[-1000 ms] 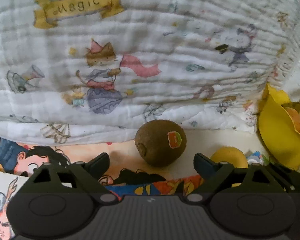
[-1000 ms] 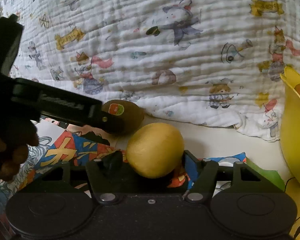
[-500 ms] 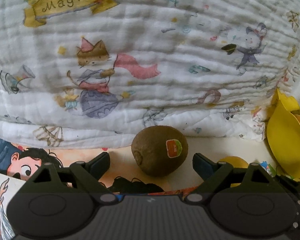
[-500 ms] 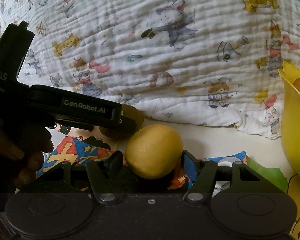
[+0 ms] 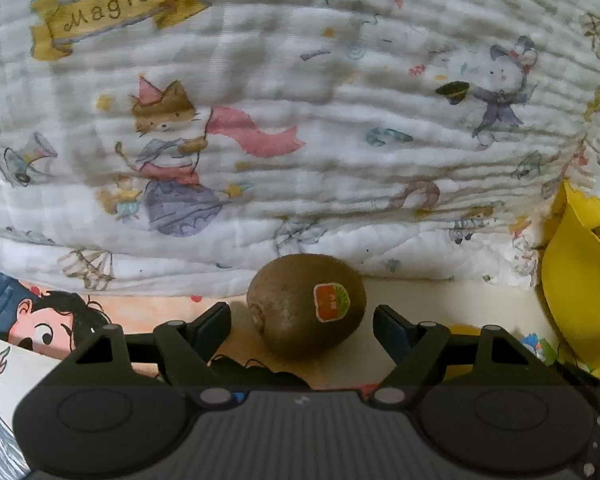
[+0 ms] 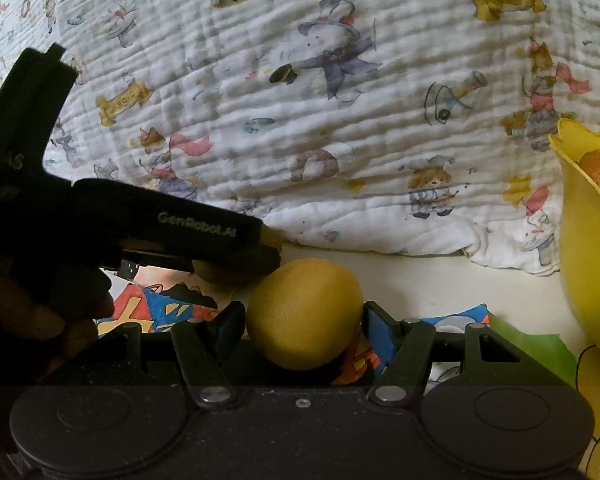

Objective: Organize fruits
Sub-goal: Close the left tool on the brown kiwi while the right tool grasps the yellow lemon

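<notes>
In the left wrist view, the left gripper point(image 5: 302, 316) is closing around a brown kiwi point(image 5: 306, 306) that lies between its jaws, pads not yet touching, near the white quilt point(image 5: 300, 120). In the right wrist view, the right gripper point(image 6: 302, 318) clasps a yellow lemon point(image 6: 304, 312); a yellow bowl point(image 6: 580, 248) stands at far right.
</notes>
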A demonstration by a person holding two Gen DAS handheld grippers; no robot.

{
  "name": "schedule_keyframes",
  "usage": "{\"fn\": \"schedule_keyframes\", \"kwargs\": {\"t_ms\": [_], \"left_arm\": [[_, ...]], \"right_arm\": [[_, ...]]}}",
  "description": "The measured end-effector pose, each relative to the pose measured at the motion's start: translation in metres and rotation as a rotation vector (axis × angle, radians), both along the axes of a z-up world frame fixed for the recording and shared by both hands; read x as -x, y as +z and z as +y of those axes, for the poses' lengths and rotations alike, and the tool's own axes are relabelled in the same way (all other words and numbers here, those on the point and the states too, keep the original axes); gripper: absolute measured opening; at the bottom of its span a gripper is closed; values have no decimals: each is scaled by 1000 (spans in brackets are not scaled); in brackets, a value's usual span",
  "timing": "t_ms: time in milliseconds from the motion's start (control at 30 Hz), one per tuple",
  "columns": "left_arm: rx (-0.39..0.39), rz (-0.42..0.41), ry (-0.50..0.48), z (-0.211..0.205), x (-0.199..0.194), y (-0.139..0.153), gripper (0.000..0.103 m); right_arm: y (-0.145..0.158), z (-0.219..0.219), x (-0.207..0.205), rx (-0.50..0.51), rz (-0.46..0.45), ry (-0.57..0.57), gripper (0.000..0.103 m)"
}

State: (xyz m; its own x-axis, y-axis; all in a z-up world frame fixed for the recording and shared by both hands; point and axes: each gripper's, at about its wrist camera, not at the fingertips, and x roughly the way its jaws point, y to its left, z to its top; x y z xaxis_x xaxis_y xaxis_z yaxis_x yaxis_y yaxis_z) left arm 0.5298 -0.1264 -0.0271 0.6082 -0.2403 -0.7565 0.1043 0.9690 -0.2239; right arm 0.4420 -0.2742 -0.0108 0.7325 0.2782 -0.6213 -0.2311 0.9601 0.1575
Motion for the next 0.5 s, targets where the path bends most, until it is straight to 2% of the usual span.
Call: {"fn": "schedule_keyframes", "kwargs": {"t_ms": [233, 500], "left_arm": [[-24, -16, 15, -14, -2, -3, 68], [-2, -26, 23, -15, -1, -8, 65]], "right_arm": [[0, -1, 1, -7, -3, -11, 62], [1, -1, 2, -18, -8, -16, 62]]}}
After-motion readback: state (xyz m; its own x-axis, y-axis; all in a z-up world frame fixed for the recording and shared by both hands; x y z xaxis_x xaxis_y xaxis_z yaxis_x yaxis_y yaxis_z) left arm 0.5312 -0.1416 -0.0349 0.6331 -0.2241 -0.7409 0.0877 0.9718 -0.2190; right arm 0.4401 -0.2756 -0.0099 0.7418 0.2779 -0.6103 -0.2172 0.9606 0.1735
